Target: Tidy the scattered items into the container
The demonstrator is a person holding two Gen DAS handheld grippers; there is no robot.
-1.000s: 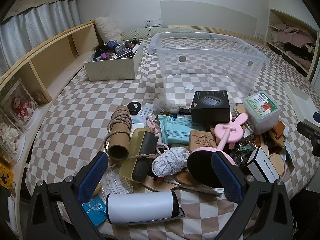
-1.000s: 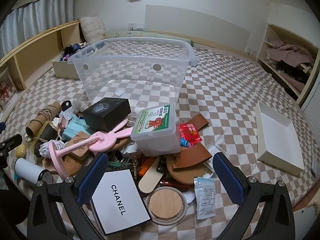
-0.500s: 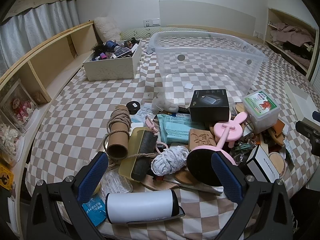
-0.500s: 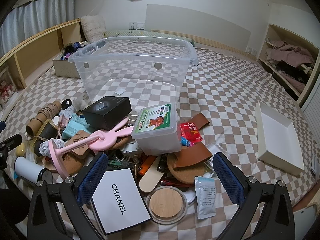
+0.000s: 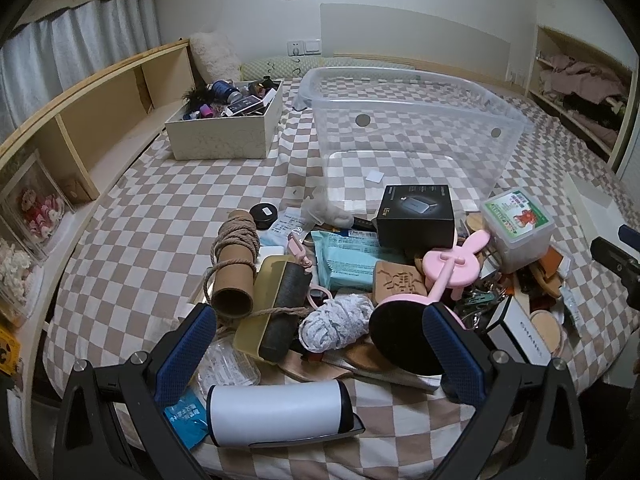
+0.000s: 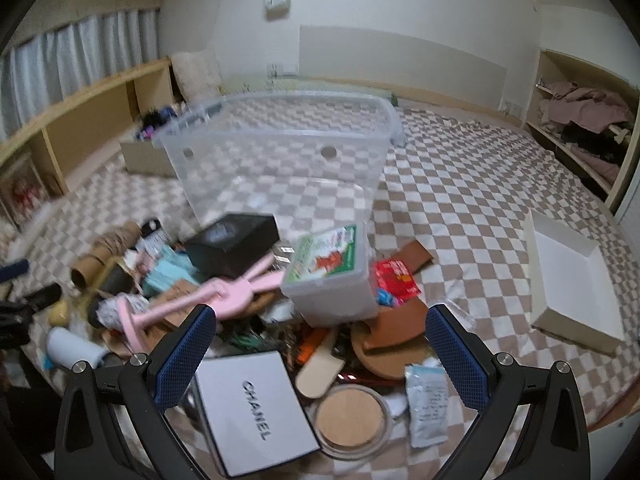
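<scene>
Clutter covers the checked bedspread ahead of both sets of tongs, and as far as we can see nothing has gone into the clear plastic storage bin (image 5: 416, 120) yet: through its walls only the checks and a small white sticker show. We judge the task barely begun, with the whole pile left to move.

Our left gripper (image 5: 320, 344) hangs wide open and empty above the near end of the heap. Directly under it and nearest to us lies a white cylindrical flask with a dark cap (image 5: 276, 408); between its fingers and just beyond sit a ball of grey-white yarn (image 5: 336, 322) and an olive-and-black lint roller (image 5: 276, 308). Ahead and to its left stands a cardboard tube wound with brown rope (image 5: 234, 264); ahead and to its right a pink rabbit-eared stand mirror (image 5: 440, 276) leans across the pile, with a black cardboard box (image 5: 416, 216) beyond it, just before the bin.

Our right gripper (image 6: 320, 356) is likewise spread wide, holding nothing. Below it lies a white flat box printed CHANEL (image 6: 252, 408), and beside that a round wooden-lidded jar (image 6: 352, 420). Just ahead sits a lidded translucent tub with a green label (image 6: 328, 276). This view is smeared, so the smaller bits beneath are hard for us to name. The bin stands well beyond both tongs, upright and open.
</scene>
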